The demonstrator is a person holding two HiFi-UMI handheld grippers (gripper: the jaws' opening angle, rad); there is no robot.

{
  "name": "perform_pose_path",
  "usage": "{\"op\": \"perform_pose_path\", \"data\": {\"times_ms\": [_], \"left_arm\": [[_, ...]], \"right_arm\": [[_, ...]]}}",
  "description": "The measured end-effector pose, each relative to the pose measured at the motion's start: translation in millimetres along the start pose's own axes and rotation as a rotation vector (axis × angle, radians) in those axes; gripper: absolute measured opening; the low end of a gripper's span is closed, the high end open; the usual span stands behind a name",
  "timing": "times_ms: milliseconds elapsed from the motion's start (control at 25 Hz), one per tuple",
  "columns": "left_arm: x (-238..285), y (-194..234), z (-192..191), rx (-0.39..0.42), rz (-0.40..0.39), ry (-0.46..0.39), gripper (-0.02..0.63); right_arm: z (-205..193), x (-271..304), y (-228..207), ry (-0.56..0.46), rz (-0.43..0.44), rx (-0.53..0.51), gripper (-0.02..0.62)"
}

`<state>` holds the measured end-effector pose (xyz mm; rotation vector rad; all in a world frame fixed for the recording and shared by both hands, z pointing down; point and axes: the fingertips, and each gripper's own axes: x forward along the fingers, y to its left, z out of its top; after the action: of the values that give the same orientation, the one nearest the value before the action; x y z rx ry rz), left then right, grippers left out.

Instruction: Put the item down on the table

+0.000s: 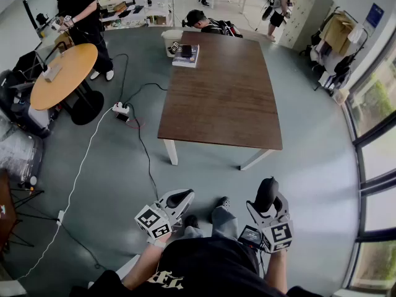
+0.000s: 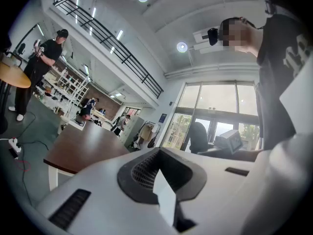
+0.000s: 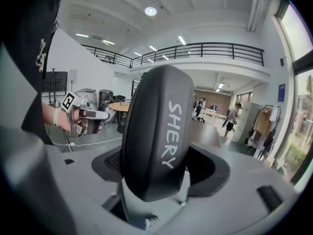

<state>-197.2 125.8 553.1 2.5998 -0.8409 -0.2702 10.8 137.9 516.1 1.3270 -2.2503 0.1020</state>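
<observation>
A black oblong case [image 3: 157,131] with white "SHERY" lettering stands upright between the jaws of my right gripper [image 1: 270,208], which is shut on it. In the head view the case [image 1: 266,193] sticks up from that gripper, low in the frame over the grey floor. The long brown table [image 1: 223,98] stands well ahead of both grippers. My left gripper [image 1: 176,200] is held beside the right one, its white jaws [image 2: 164,180] closed together with nothing in them. It also shows in the right gripper view as the left gripper [image 3: 83,116], off to the left.
A stack of books [image 1: 185,55] lies at the table's far left corner. A round wooden table [image 1: 65,73] stands at the left, with a power strip [image 1: 120,109] and cables on the floor between. People stand and sit beyond the table; windows line the right side.
</observation>
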Motion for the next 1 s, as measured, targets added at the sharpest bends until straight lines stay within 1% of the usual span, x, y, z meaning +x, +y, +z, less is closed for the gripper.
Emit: {"op": "perform_pose_path", "data": {"times_ms": [160,280,400,520,640,800,1000], "left_arm": [[7.0,13.0,14.1,0.011,0.0,-0.013,0.006],[11.5,21.1,16.6,0.024,0.006,-0.012,0.006],[18.3,32.2,20.9,0.019,0.012,-0.01,0.006],[28.1,41.8,26.3,0.023,0.019,-0.018,0.006],[44.3,47.8,30.8,0.031,0.015,-0.022,0.006],[66.4,52.2,36.0,0.016,0.012,-0.012,0.006],[100.1,56.9,37.5,0.039,0.01,-0.004,0.006]], "right_arm": [[1.9,15.9,-3.3,-0.006,0.01,-0.003,0.331],[-2.3,28.8,-10.5,-0.027,0.029,-0.018,0.331],[4.3,43.1,-15.7,-0.051,0.047,-0.032,0.331],[8.4,53.7,-22.4,-0.046,0.058,-0.041,0.331],[7.0,61.3,-36.6,-0.041,0.058,-0.044,0.331],[6.1,71.7,-57.3,-0.04,0.052,-0.03,0.331],[10.2,85.8,-91.8,-0.056,0.049,-0.025,0.331]]}}
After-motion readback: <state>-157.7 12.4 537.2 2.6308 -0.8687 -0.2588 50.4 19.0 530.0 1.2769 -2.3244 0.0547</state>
